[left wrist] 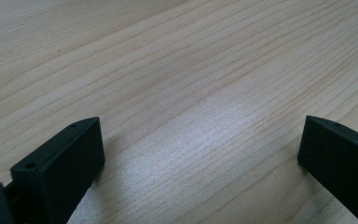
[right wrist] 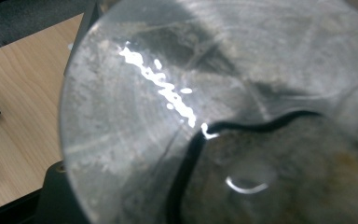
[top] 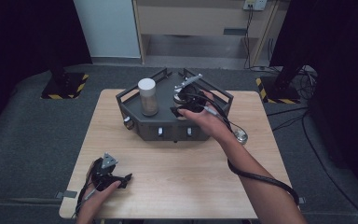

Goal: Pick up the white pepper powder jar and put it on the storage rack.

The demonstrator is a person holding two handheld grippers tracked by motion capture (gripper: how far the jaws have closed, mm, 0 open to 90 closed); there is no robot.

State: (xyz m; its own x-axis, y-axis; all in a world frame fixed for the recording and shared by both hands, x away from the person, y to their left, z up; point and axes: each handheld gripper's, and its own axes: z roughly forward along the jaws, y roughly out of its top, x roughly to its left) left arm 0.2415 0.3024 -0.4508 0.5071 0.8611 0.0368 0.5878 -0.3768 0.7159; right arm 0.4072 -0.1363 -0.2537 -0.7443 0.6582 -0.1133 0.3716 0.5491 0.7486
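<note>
Round metal disc (right wrist: 223, 112) sits right up against my right gripper (top: 186, 106), on the dark tray (top: 135, 116) next to the white-capped jar (top: 148, 97). Right jaws: can't tell if open or closed. Left gripper (left wrist: 200, 154) has jaws wide apart, nothing between, resting on bare wooden table (left wrist: 177, 70), well apart from the tray.

The table (top: 177, 172) is pale wood with fine grain lines. On it sits a dark grey tray (top: 168, 126) holding a jar (top: 148, 97), white-lidded with a beige, perhaps speckled, body. Both grippers (top: 106, 175) are black. Yellow-black stripes mark the floor stands (top: 65, 86).
</note>
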